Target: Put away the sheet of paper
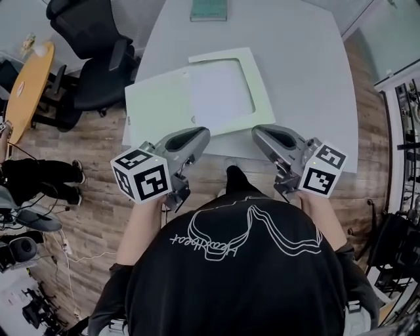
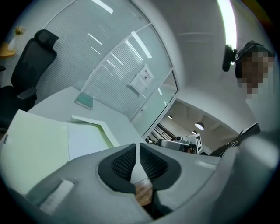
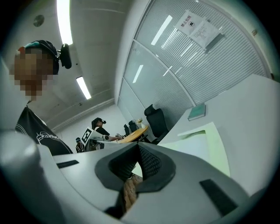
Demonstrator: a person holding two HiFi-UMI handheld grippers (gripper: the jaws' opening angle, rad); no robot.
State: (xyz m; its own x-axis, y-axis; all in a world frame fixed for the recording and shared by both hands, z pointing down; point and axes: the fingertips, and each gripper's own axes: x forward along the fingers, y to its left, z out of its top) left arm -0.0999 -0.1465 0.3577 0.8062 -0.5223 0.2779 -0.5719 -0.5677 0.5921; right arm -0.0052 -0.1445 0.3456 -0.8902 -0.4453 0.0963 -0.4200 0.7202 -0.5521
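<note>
An open pale green folder (image 1: 157, 105) lies on the grey table (image 1: 308, 65), and a white sheet of paper (image 1: 220, 92) rests on its right half inside a green border. Both grippers hover at the table's near edge, short of the folder and touching nothing. My left gripper (image 1: 197, 136) is shut, its pads meeting with nothing between them (image 2: 139, 146). My right gripper (image 1: 262, 134) is shut and empty as well (image 3: 138, 148). The left gripper view shows the folder (image 2: 35, 148) and sheet (image 2: 85, 140) ahead; the right gripper view shows the same folder (image 3: 218, 148).
A green book (image 1: 209, 10) lies at the table's far edge. Black office chairs (image 1: 92, 59) stand left of the table, beside a round wooden table (image 1: 26, 79). A person's legs (image 1: 39, 177) are at the left, and shelving (image 1: 400, 131) at the right.
</note>
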